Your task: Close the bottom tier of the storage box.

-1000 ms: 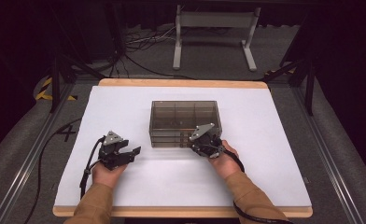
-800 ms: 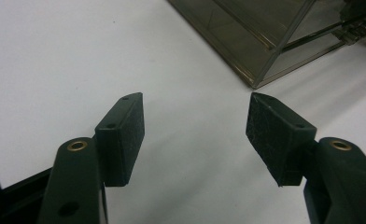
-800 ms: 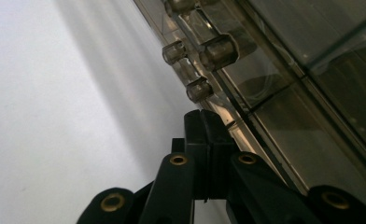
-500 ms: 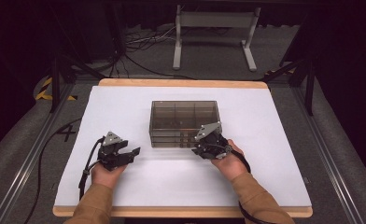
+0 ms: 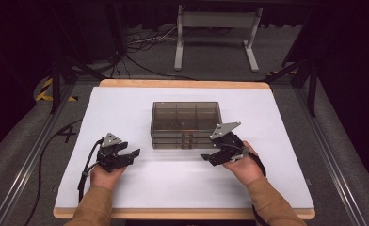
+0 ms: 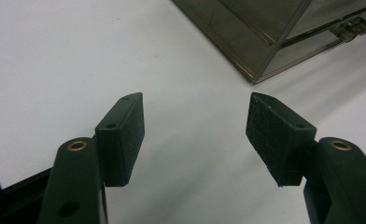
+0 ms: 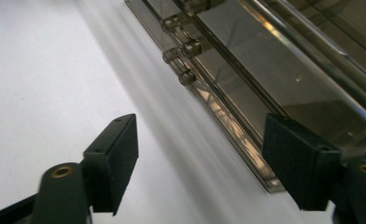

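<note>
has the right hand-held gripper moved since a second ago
Yes. The right hand-held gripper has pulled back toward the person and slightly right, away from the smoky plastic box's near right corner. Its jaws are open.

A lab: white-topped table, metal floor rails, loose cables.

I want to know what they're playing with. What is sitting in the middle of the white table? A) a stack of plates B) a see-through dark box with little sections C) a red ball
B: a smoky see-through box with divided sections sits mid-table, between both open grippers.
</note>
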Demonstrator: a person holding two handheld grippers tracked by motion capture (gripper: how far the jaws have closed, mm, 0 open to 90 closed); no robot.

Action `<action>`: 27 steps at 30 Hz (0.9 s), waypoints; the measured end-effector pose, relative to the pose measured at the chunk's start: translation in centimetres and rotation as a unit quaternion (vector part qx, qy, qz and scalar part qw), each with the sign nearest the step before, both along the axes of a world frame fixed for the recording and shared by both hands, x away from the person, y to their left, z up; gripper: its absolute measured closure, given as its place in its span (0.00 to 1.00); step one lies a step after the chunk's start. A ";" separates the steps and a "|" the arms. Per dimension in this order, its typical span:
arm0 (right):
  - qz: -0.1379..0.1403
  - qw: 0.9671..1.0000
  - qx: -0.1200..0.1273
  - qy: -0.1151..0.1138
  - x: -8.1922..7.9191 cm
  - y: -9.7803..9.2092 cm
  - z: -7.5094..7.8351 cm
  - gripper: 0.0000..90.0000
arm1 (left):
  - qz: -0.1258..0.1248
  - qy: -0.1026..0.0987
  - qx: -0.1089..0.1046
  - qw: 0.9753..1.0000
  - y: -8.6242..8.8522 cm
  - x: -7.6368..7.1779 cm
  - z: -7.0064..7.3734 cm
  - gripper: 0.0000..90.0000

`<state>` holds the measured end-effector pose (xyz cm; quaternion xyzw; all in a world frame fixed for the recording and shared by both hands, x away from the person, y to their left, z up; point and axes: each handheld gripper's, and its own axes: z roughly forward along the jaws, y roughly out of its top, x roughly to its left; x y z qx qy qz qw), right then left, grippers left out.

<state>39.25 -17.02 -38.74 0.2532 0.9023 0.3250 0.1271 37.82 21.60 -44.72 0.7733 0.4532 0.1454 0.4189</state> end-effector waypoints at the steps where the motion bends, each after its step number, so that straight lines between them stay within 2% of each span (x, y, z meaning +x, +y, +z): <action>1: -0.001 1.000 0.001 -0.001 0.0 -0.3 0.1 0.28 | -0.001 0.000 0.000 1.000 0.0 0.0 0.0 0.42; 8: -0.008 1.000 0.009 -0.006 -0.3 -2.3 0.4 0.25 | -0.002 0.001 0.009 1.000 0.3 0.0 0.1 0.42; 11: -0.003 1.000 0.023 -0.004 -0.3 -3.2 0.4 0.25 | 0.001 -0.001 0.013 1.000 0.5 0.0 0.2 0.42; 13: -0.005 1.000 0.024 -0.005 -0.4 -3.5 0.4 0.23 | 0.002 -0.001 0.013 1.000 0.7 0.0 0.3 0.42; 15: -0.013 1.000 0.023 -0.011 -0.5 -4.0 0.4 0.19 | 0.005 -0.002 0.013 1.000 0.8 0.0 0.3 0.42; 19: -0.026 0.999 0.028 -0.012 -0.7 -5.1 0.5 0.19 | 0.005 -0.001 0.014 1.000 1.0 0.0 0.3 0.42; 20: -0.035 0.999 0.031 -0.014 -0.7 -6.0 0.5 0.19 | 0.004 0.000 0.016 1.000 1.1 0.0 0.4 0.42; 27: -0.069 0.997 0.039 -0.019 -0.8 -8.8 0.4 0.16 | 0.002 0.006 0.020 1.000 1.7 0.1 0.5 0.42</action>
